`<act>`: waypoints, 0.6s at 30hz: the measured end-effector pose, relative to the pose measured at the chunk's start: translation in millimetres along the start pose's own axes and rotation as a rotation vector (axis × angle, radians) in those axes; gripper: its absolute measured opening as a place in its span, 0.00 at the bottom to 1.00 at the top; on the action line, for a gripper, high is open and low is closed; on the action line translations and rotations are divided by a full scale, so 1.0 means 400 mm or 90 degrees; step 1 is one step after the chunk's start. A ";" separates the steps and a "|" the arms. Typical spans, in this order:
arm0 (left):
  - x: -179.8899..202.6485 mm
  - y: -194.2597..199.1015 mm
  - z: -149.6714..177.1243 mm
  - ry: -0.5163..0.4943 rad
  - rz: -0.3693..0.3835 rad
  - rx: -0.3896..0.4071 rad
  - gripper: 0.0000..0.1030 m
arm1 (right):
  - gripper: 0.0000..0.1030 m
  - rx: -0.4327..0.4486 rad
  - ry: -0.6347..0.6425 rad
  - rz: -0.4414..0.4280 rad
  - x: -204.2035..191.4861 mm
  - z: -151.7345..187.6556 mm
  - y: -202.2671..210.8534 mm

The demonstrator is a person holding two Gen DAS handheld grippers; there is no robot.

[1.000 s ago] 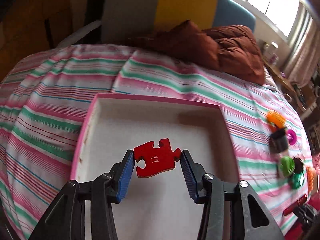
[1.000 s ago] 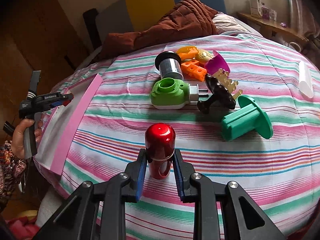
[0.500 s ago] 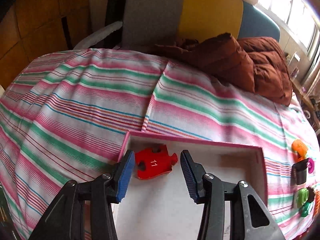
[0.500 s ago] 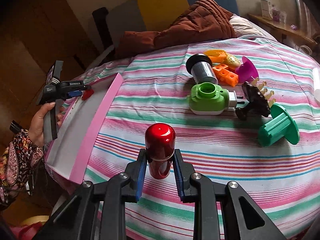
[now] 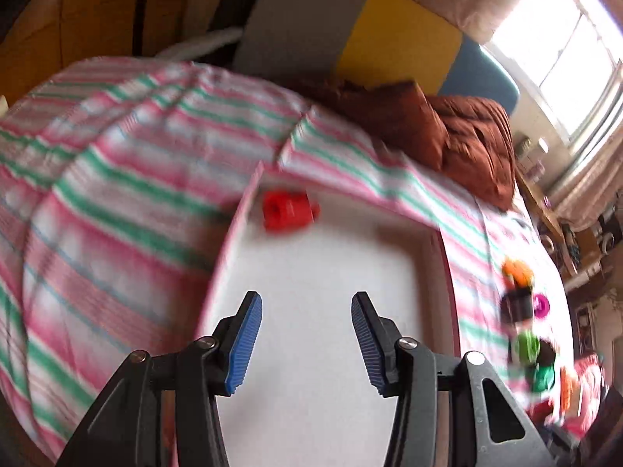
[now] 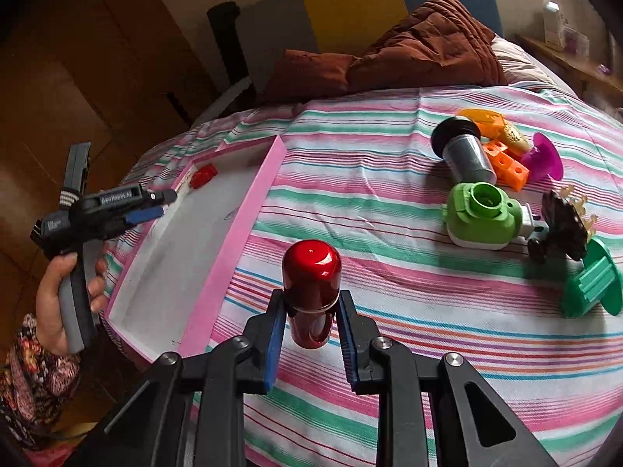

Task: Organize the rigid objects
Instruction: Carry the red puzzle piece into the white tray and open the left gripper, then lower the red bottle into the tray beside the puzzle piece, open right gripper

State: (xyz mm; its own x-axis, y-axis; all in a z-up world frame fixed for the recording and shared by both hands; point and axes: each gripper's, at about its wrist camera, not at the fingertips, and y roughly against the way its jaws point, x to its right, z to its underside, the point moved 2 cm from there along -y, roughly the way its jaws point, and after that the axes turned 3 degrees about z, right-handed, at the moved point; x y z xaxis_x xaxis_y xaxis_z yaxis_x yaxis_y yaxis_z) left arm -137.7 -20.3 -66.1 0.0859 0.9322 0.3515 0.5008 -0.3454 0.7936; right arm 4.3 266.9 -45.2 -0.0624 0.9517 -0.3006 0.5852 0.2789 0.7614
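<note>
One pink-rimmed tray (image 6: pixel 249 210), long axis running 7 to 1 o'clock in the right wrist view. One red capsule-shaped bottle (image 6: pixel 311 292) upright, dome up, pinched between the right gripper (image 6: pixel 309 334) pads. One red puzzle piece (image 5: pixel 288 210) lies flat in the tray's far corner, blurred. Left gripper (image 5: pixel 305 340) spread wide, holding nothing, above the tray floor.

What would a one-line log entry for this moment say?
left hand-held gripper: open, empty, over pink tray | red puzzle piece: in tray corner | right hand-held gripper: shut on red bottle
</note>
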 end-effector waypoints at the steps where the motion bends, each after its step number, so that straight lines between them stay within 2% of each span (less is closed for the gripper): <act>1: 0.006 0.005 0.015 -0.007 0.000 -0.002 0.47 | 0.26 0.002 0.003 -0.005 -0.010 -0.011 -0.002; 5: 0.034 0.022 0.068 -0.028 -0.007 0.006 0.47 | 0.26 0.007 0.024 -0.032 -0.069 -0.064 -0.023; 11: 0.050 0.033 0.128 -0.049 -0.019 0.001 0.47 | 0.26 -0.016 0.045 -0.055 -0.161 -0.138 -0.109; 18: 0.051 0.046 0.162 -0.048 -0.011 -0.017 0.47 | 0.26 -0.037 0.102 -0.054 -0.273 -0.206 -0.215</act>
State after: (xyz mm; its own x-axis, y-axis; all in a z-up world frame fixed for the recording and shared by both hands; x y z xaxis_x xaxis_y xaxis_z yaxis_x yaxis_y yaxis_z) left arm -70.9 -0.7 -76.7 0.1426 0.9434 0.2993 0.4801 -0.3304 0.8127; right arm -105.7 149.6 -30.6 -0.2403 0.9316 -0.2729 0.5252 0.3612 0.7705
